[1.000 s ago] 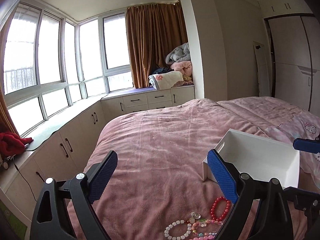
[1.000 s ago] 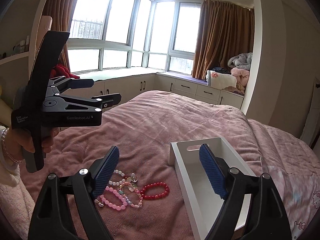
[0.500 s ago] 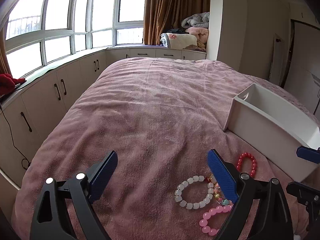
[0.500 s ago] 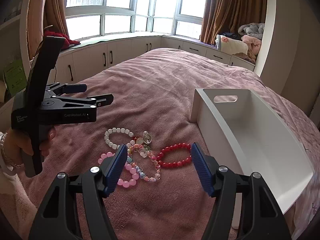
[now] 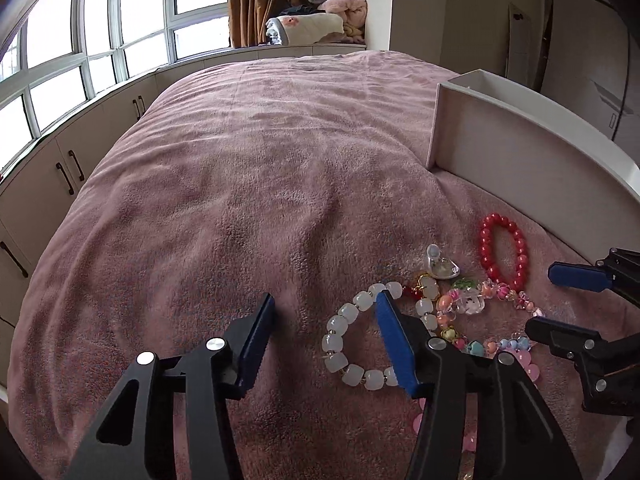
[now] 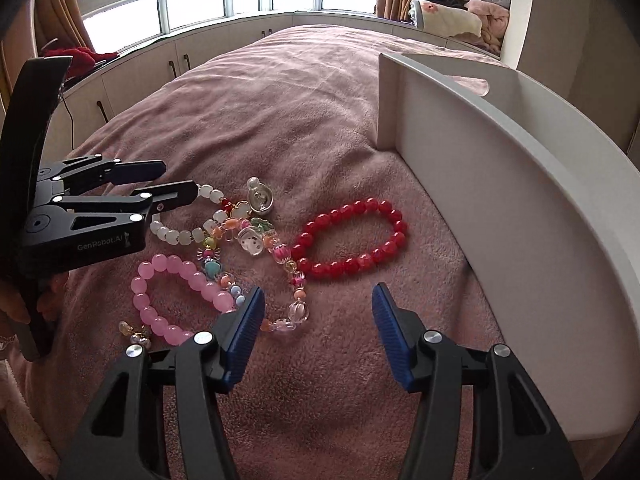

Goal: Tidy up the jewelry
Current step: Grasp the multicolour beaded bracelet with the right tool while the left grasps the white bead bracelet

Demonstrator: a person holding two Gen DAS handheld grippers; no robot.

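Plainly legible in white on the black body of the left gripper (image 6: pixel 176 186), at the left edge of the right wrist view, is "GenRobot.AI"; no other writing can be read. That gripper's jaws are spread, and one blue-padded finger lies over the white bead bracelet (image 5: pixel 352 340), which sits in the lower middle of the left wrist view. The other finger rests over bare pink blanket (image 5: pixel 248 184).

The right gripper (image 6: pixel 318 328) fills the bottom of its own view with its jaws likewise spread and nothing between them but blanket. It sits just below the red bead bracelet (image 6: pixel 352 236), which lies apart from the tangle, near the centre of the frame.

To the left of the red one lies a jumble of pieces touching each other: a pink bead bracelet (image 6: pixel 176 296) at lower left, a multicoloured charm strand (image 6: pixel 256 248) looping through the middle, and a small clear glass charm (image 6: pixel 260 200) at the top of the pile.

A white tray (image 6: pixel 500 184) with a cut-out handle stands on the blanket along the right side of both views, near the red bracelet but not touching it.

Folded bedding (image 6: pixel 448 18) sits at the upper right.
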